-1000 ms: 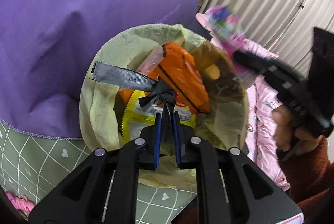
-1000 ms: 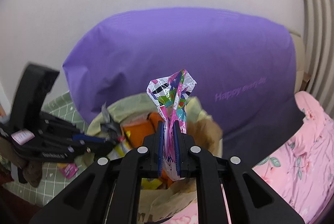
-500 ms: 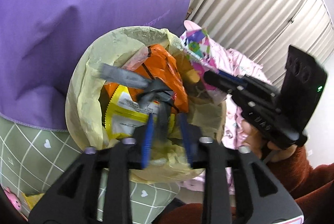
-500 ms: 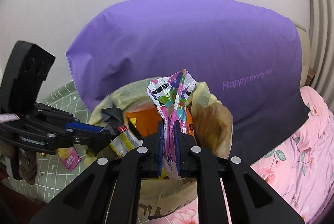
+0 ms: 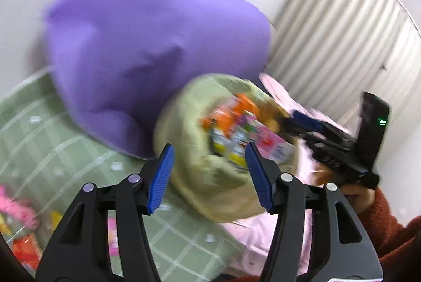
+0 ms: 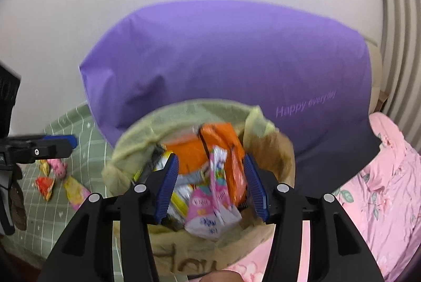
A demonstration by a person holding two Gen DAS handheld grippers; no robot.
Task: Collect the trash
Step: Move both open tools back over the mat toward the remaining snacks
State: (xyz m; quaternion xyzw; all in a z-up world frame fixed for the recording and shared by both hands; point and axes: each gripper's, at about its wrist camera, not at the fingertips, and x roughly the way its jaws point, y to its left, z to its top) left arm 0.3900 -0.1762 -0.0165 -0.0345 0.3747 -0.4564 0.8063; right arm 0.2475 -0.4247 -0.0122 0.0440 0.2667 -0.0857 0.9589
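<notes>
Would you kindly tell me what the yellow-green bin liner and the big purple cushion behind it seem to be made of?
Bin liner: seemingly thin plastic film, pale yellow-green, slightly translucent, crinkled and slack around the rim.
Purple cushion: apparently woven fabric, matte, with soft dents and printed lettering; the filling is not visible.

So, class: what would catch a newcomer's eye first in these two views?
The big purple pillow fills the middle, propped against the white wall. Just below it stands the yellow-green trash bag, stuffed with bright wrappers, orange ones on top. The right gripper hangs over it, jaws opening, nothing pinched between them.
</notes>
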